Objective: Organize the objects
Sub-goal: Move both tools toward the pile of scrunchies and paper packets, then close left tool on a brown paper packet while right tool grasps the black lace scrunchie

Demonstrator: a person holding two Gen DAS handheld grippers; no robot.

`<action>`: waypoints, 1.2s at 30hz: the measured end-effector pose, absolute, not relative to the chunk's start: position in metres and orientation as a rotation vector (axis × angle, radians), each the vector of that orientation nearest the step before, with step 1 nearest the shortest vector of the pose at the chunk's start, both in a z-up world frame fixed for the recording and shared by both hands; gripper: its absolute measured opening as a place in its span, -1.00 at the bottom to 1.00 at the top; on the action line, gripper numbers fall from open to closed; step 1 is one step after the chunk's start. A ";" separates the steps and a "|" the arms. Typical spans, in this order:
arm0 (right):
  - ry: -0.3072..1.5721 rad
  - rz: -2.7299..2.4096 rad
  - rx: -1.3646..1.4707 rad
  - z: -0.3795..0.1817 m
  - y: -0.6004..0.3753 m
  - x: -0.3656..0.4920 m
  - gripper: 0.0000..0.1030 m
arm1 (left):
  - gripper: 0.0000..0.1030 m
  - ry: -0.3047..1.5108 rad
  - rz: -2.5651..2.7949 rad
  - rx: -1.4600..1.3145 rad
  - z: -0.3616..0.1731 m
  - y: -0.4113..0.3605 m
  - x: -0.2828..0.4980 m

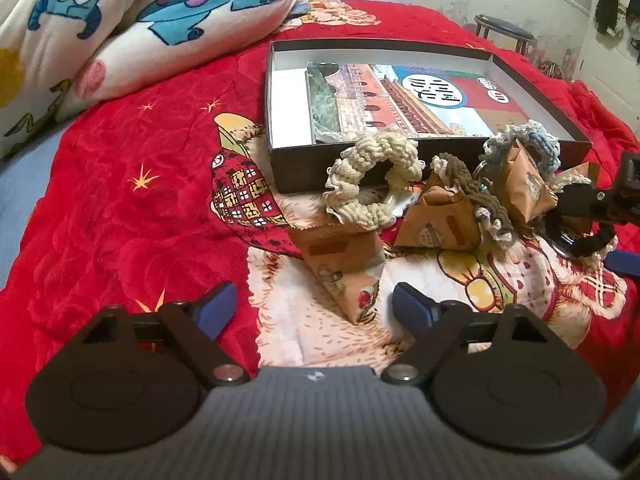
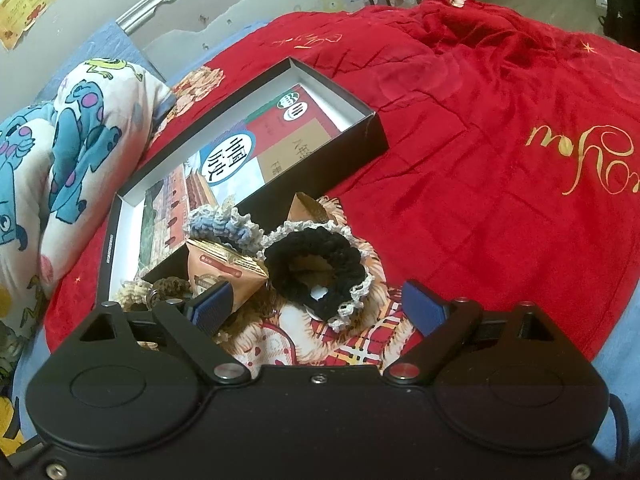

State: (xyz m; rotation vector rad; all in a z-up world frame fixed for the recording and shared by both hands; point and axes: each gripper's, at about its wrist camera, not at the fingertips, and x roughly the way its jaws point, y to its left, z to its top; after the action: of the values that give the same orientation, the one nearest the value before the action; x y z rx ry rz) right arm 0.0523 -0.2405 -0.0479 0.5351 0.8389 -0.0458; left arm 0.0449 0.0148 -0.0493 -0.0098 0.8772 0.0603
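An open black box [image 1: 280,168] with a book [image 1: 400,96] inside lies on the red blanket. In front of it are a cream scrunchie [image 1: 372,184] on a paper packet [image 1: 344,264], a brown scrunchie [image 1: 480,196] on another packet [image 1: 436,220], and a blue-grey scrunchie [image 1: 532,144] on a third packet [image 1: 524,188]. My left gripper [image 1: 316,308] is open, just short of the first packet. My right gripper [image 2: 320,304] is open around a black scrunchie [image 2: 316,264]. The blue-grey scrunchie [image 2: 228,228], a packet [image 2: 224,272] and the box [image 2: 360,132] lie beyond.
A rolled cartoon quilt [image 1: 120,20] lies left of the box, also in the right wrist view [image 2: 60,168]. The red blanket [image 2: 500,140] stretches to the right. A stool [image 1: 504,32] stands by the wall past the bed.
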 end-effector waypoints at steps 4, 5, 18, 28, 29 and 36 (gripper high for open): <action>0.843 -0.047 0.544 -0.048 -0.242 0.052 0.71 | 0.24 0.863 0.050 -0.019 -0.049 0.016 0.045; 0.843 -0.048 0.550 -0.048 -0.243 0.052 0.70 | 0.14 0.849 0.052 -0.020 -0.047 0.016 0.045; 0.832 -0.084 0.615 -0.052 -0.252 0.050 0.47 | -0.03 0.831 0.051 0.005 -0.047 0.010 0.046; 0.845 -0.120 0.680 -0.057 -0.262 0.050 -0.23 | -0.33 0.830 0.061 -0.001 -0.049 0.009 0.046; 0.845 -0.124 0.688 -0.058 -0.263 0.050 -0.29 | -0.33 0.827 0.063 0.002 -0.049 0.009 0.046; 0.846 -0.120 0.764 -0.064 -0.272 0.049 -0.75 | -0.45 0.820 0.064 0.005 -0.048 0.007 0.044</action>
State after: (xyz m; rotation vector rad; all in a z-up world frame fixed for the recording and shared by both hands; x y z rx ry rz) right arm 0.0493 -0.2715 -0.0640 0.7638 0.8462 -0.1196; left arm 0.0439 0.0075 -0.0478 0.0047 0.8200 0.0639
